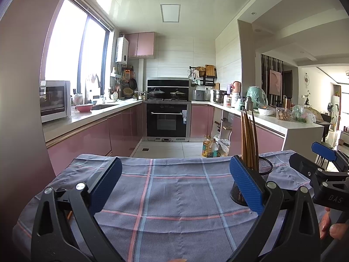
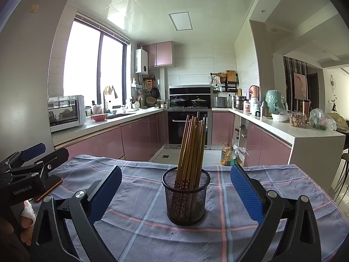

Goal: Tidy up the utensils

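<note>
Standing upright in the mesh cup (image 2: pixel 185 196), the chopsticks (image 2: pixel 192 148) lean slightly, apparently untouched, between the wide-open, empty right gripper (image 2: pixel 175 187); left gripper (image 1: pixel 174 179) likewise spread, empty.

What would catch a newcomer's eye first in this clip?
A black mesh cup full of wooden chopsticks stands upright in the middle of the checked cloth, straight ahead of the open right gripper. The left gripper, also open, is beside it over bare cloth. Behind lies a pink kitchen.
</note>
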A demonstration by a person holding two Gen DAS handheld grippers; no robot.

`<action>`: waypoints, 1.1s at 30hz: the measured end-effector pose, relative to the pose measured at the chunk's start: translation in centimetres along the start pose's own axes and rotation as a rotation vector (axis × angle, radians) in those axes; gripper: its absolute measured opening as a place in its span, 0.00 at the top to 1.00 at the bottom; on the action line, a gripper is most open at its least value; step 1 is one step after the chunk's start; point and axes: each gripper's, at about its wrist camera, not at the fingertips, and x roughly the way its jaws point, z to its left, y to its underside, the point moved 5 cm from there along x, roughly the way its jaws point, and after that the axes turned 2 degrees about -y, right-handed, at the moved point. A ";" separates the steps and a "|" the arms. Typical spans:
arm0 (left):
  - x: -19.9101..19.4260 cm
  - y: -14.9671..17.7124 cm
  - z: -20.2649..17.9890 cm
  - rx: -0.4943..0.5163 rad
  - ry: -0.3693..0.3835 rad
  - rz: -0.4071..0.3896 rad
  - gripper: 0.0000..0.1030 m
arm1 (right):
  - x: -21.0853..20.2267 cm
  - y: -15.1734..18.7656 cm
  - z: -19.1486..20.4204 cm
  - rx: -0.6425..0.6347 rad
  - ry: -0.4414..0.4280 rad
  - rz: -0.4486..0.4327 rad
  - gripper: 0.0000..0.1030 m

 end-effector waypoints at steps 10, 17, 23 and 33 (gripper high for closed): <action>0.0 0.1 0.1 0.000 0.001 0.000 0.06 | 0.0 0.1 -0.1 -0.002 0.009 -0.003 0.06; 0.0 0.2 0.0 -0.002 0.000 0.004 0.06 | 0.0 0.1 -0.2 -0.001 0.011 -0.007 0.06; 0.0 0.2 0.1 -0.002 0.000 0.005 0.06 | -0.1 -0.1 -0.1 -0.002 0.014 -0.009 0.06; 0.0 0.2 0.0 -0.002 0.001 0.004 0.05 | -0.1 -0.1 -0.1 0.000 0.012 -0.008 0.06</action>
